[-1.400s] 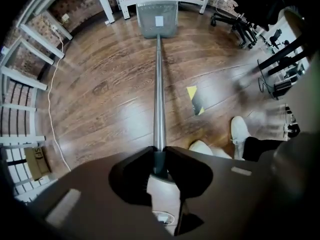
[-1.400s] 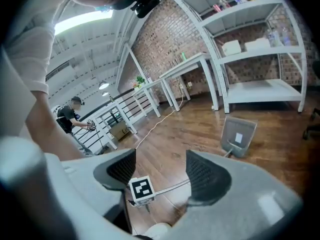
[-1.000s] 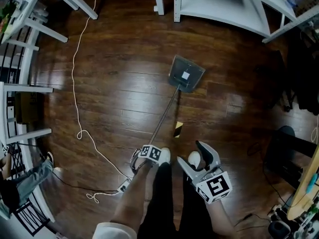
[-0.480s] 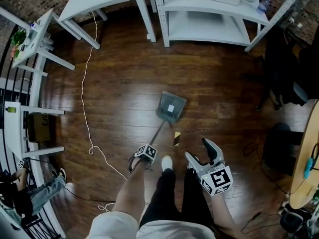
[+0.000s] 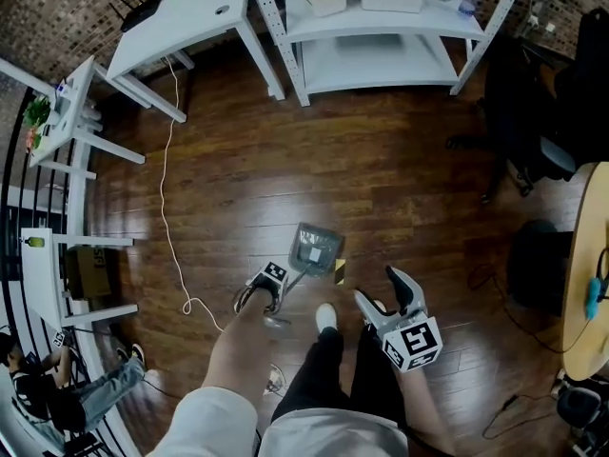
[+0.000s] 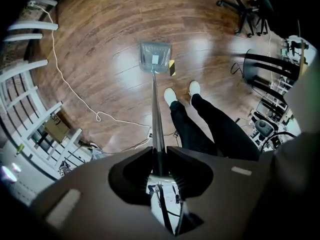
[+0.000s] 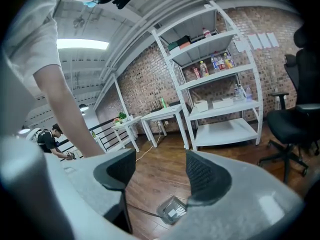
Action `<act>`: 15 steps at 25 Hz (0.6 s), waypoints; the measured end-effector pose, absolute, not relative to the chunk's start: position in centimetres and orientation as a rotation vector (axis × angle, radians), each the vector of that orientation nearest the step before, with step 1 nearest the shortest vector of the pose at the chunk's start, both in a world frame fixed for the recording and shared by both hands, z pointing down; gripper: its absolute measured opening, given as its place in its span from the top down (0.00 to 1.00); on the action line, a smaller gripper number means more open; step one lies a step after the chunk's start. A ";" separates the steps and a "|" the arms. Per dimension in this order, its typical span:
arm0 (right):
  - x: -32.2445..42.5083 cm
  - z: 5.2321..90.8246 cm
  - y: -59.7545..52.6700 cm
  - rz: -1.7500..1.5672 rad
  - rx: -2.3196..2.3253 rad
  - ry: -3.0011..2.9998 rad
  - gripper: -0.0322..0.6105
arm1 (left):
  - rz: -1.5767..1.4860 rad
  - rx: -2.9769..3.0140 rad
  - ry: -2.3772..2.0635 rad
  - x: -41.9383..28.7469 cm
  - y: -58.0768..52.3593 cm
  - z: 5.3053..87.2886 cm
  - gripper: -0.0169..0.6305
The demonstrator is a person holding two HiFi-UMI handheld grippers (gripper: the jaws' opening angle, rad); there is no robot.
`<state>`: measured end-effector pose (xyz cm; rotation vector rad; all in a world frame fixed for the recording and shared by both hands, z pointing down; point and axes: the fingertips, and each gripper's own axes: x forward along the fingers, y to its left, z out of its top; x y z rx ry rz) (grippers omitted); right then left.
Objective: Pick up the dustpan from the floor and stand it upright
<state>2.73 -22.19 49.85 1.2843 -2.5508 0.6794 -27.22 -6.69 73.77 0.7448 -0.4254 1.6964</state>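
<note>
1. The wooden floor [image 5: 400,188] spreads below the white shelving [image 5: 381,27].
2. The long-handled dustpan [image 6: 155,56] has its pan low at the floor, just ahead of the person's shoes [image 6: 170,95], with the handle slanting up.
3. The left gripper [image 6: 159,170] is clamped on the handle's upper end.
4. The right gripper [image 7: 160,171] has its jaws wide apart and holds nothing.

No legible text — none anywhere

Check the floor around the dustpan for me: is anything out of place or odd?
A small yellow-and-black scrap lies on the floor right beside the dustpan; it looks like stray litter. A loose white cable trails across the floor to its left, a possible snag. Nothing looks spilled or broken.
</note>
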 end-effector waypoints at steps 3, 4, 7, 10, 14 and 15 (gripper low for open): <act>3.1 49.7 -21.9 0.688 1.295 -2.544 0.48 | 1.678 0.766 -0.392 -27.0 -8.5 73.9 0.81; 3.4 49.6 -22.0 0.684 1.297 -2.542 0.48 | 1.672 0.764 -0.387 -26.7 -9.2 73.6 0.81; 4.9 50.1 -22.3 0.690 1.310 -2.527 0.48 | 1.664 0.760 -0.377 -25.6 -11.3 73.3 0.81; 5.9 50.6 -22.2 0.707 1.324 -2.505 0.48 | 1.670 0.806 -0.396 -24.7 -13.0 73.9 0.83; 5.9 50.6 -22.9 0.696 1.317 -2.511 0.48 | 1.541 0.883 -0.406 -21.7 -15.2 73.8 0.35; 5.9 50.5 -23.2 0.691 1.312 -2.518 0.48 | 1.532 0.923 -0.415 -21.2 -15.8 73.7 0.33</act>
